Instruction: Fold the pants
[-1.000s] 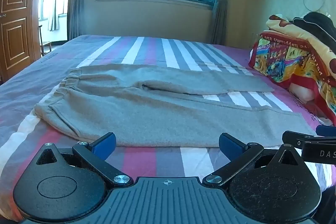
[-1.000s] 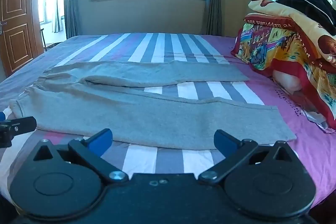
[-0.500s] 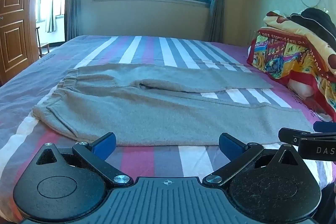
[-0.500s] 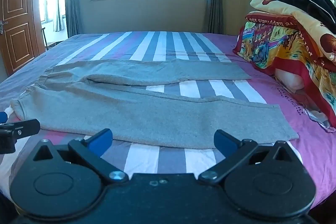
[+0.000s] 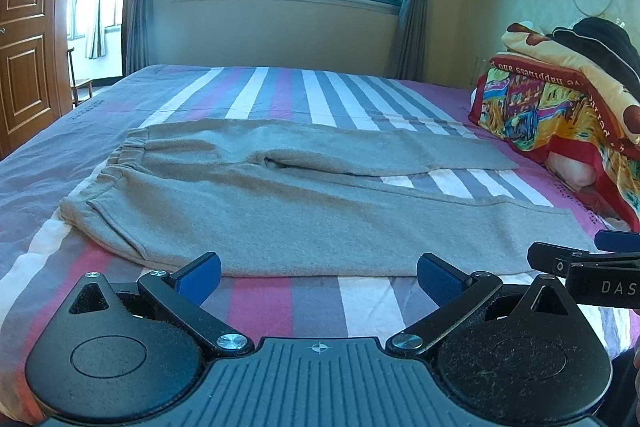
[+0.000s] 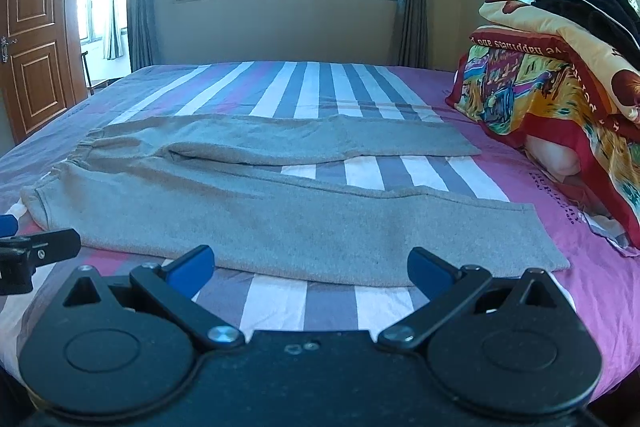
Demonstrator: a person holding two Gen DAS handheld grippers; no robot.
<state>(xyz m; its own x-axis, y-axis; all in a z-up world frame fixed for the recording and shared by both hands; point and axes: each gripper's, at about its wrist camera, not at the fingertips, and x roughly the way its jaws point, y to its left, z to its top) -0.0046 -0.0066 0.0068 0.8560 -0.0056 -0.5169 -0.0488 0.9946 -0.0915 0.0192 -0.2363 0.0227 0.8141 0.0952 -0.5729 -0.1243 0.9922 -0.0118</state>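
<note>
pants (image 5: 304, 211): fuzzy matt fleece | bedsheet (image 5: 280, 95): smooth cloth | door (image 6: 36, 39): glossy wood

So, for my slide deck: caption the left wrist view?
Open left gripper before grey sweatpants spread flat on a striped bed.

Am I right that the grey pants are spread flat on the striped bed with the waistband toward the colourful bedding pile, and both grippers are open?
Not quite. The waistband of the grey pants lies at the door side, and the leg ends point toward the colourful bedding pile, as the left wrist view shows. The rest holds: they lie flat on the striped bed, and the left gripper and right gripper are open.
</note>
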